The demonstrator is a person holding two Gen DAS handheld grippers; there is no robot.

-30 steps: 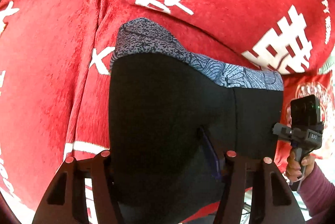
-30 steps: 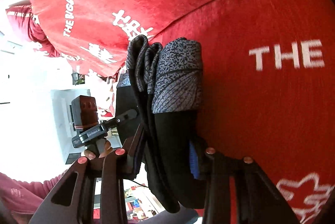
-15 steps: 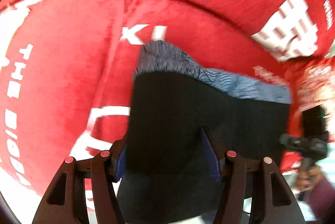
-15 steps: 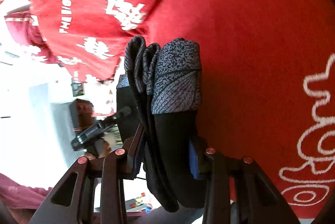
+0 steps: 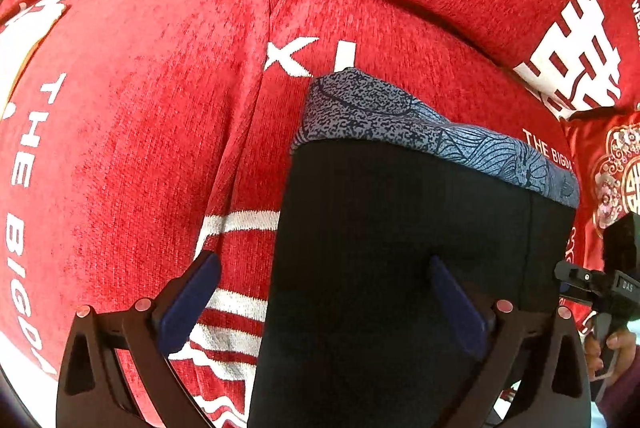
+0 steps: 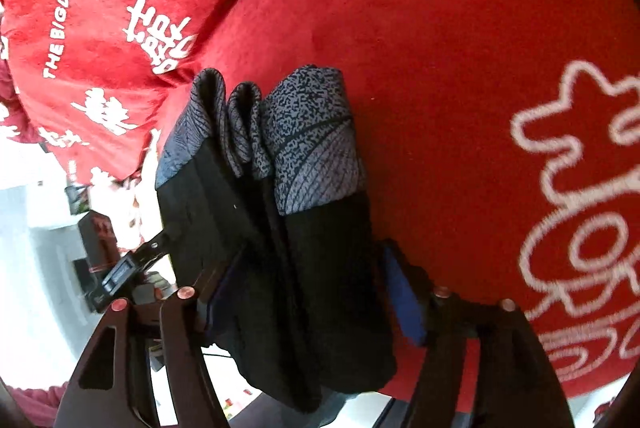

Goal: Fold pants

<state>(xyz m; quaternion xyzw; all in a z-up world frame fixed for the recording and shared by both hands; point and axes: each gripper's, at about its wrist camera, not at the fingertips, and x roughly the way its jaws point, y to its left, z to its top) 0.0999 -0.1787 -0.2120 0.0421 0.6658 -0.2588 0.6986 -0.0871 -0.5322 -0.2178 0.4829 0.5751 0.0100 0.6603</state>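
the left gripper (image 5: 320,302) is standing with its jaws spread wide, having just been opening; the folded pants (image 5: 400,236) are sitting between them, the left pad (image 5: 188,302) clear of the cloth and the right pad against the black fabric. the right gripper (image 6: 316,294) is also opening its jaws, the bundle still between them, though whether the pads are pressing is hard to tell. the pants are lying as a compact black stack with a grey-blue patterned waistband (image 5: 420,128) at the far end, layers showing edge-on in the right wrist view. they are resting on a red sofa cover (image 5: 140,128) printed with white lettering, near a seam between cushions.
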